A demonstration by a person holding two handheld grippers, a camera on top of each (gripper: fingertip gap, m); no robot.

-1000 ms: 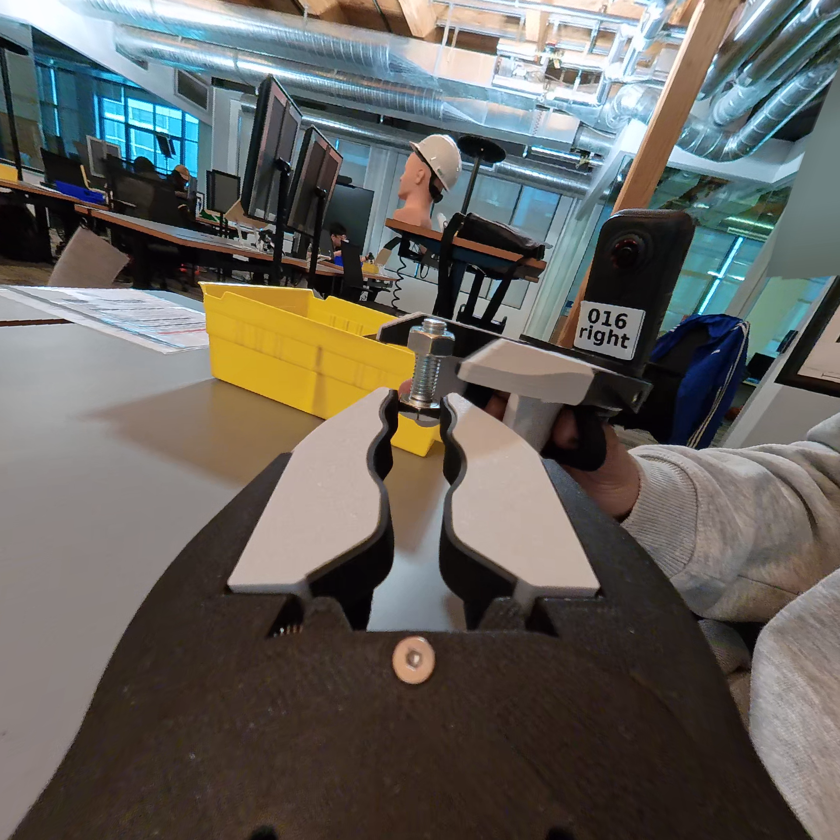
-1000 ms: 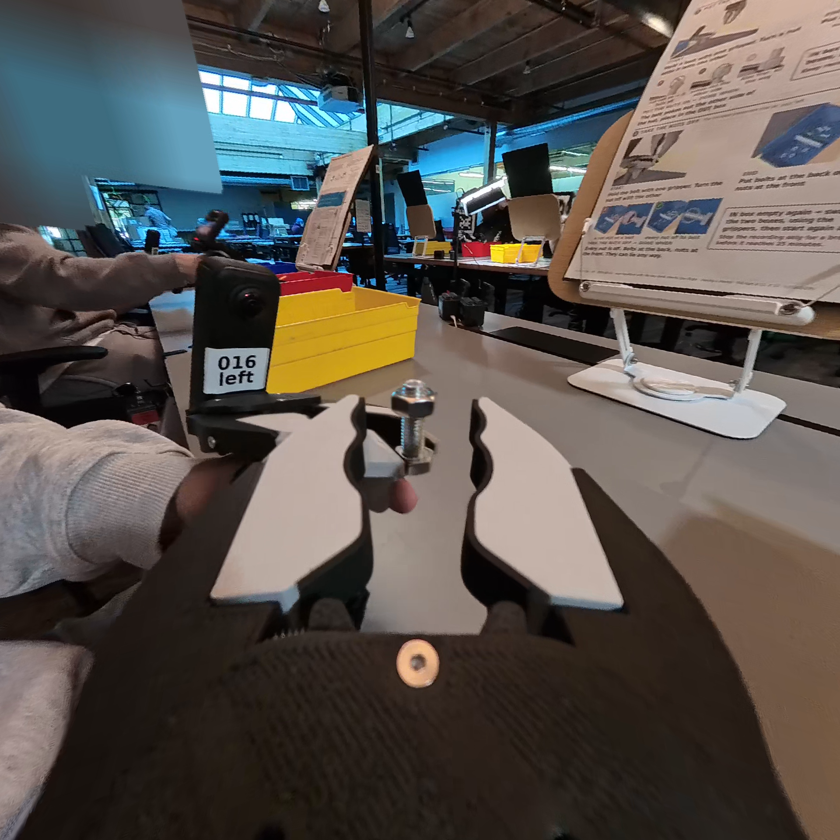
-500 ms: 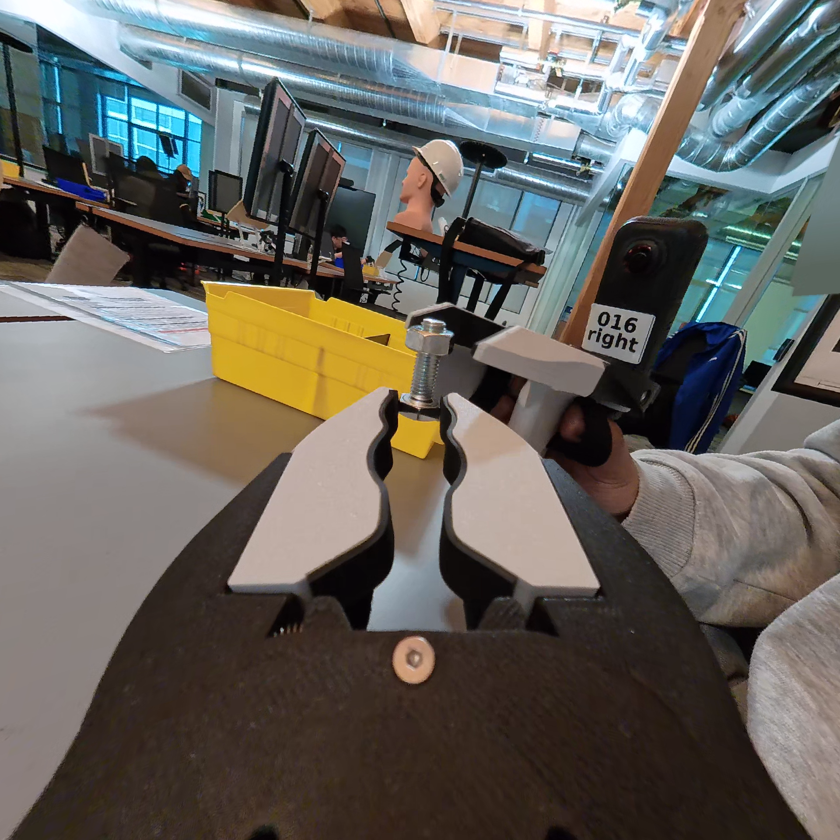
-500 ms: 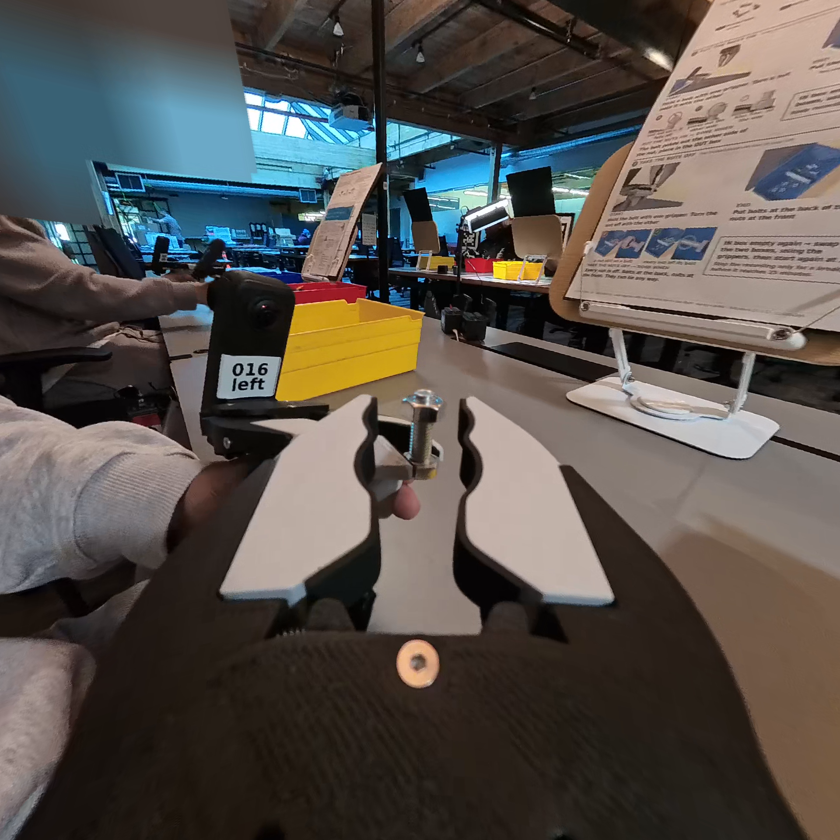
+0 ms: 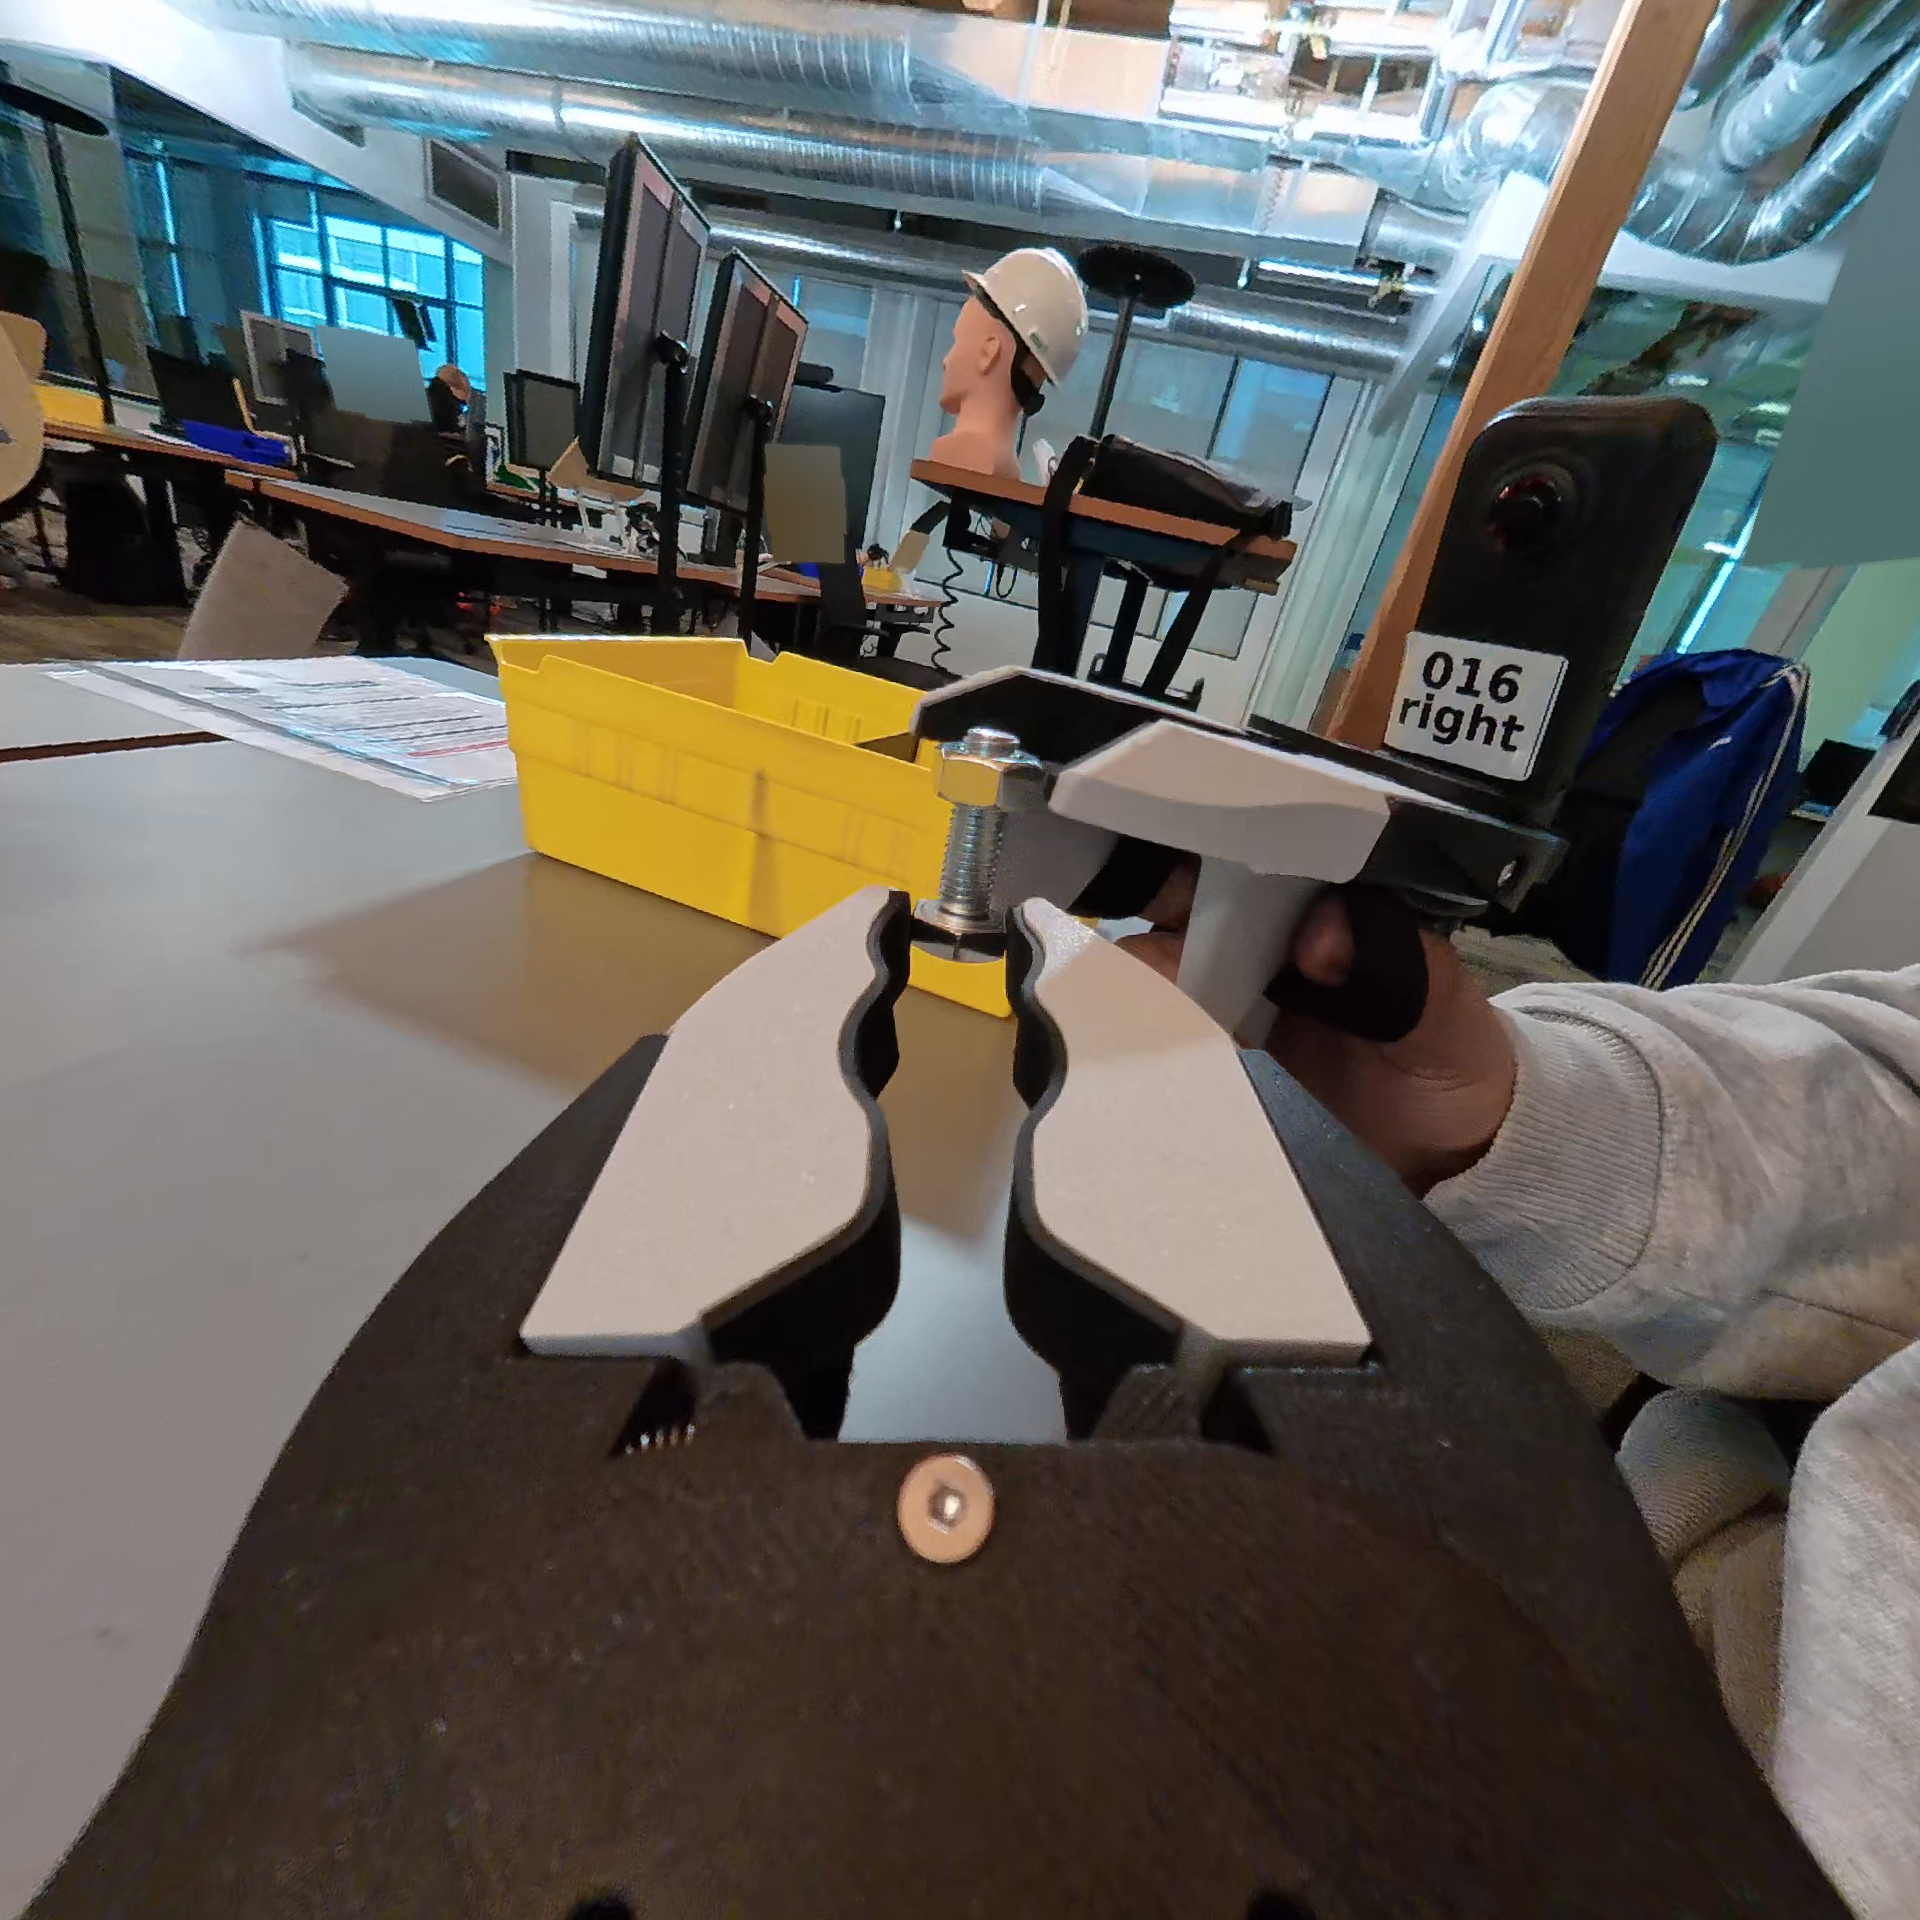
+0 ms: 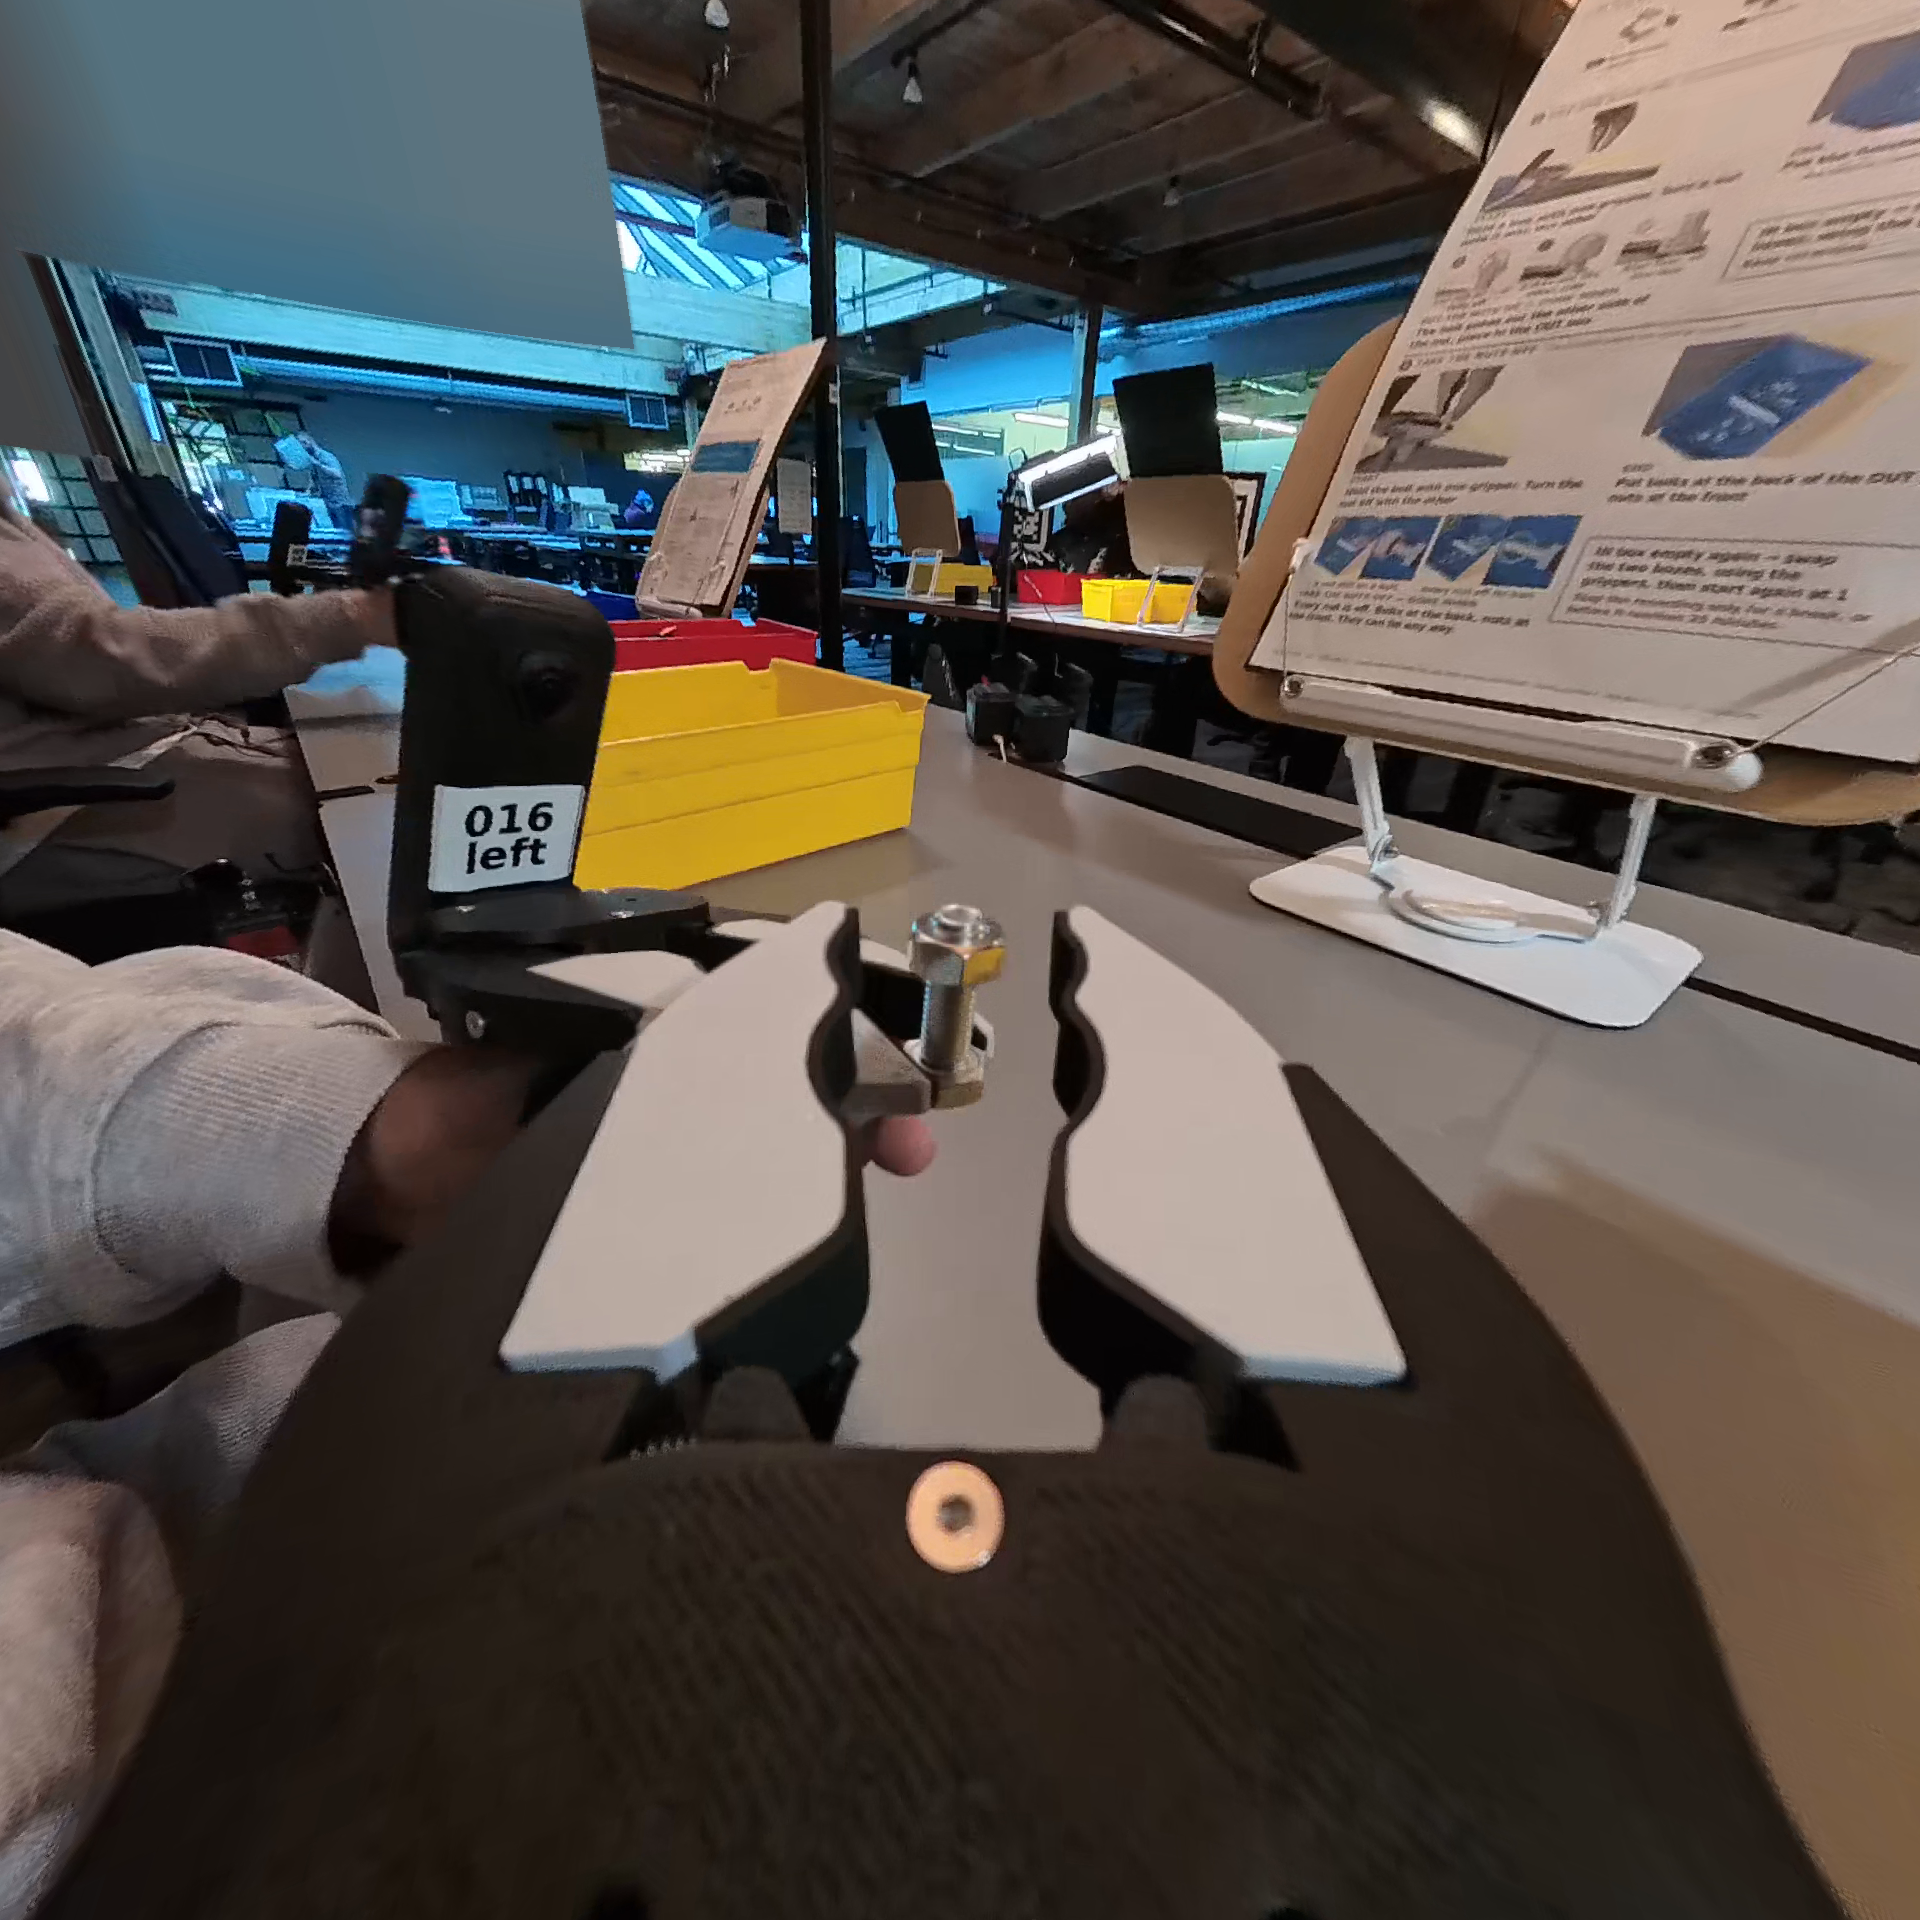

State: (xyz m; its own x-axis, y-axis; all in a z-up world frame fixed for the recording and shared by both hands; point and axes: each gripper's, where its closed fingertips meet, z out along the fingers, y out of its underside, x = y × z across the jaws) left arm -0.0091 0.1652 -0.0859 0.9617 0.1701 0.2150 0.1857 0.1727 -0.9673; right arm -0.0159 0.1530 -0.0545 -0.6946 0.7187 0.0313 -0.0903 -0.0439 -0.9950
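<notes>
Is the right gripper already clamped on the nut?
No: in the right wrist view the right gripper stands open around the nut, gaps on both sides.

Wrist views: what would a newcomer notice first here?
The silver bolt stands upright above the grey table, its head pinched at the bottom by the left tool. The right tool sits open around the nut at the bolt's top, with gaps showing on both sides. Next comes the yellow bin just behind, then the illustrated sheet on a white stand at the right of the right wrist view.
</notes>
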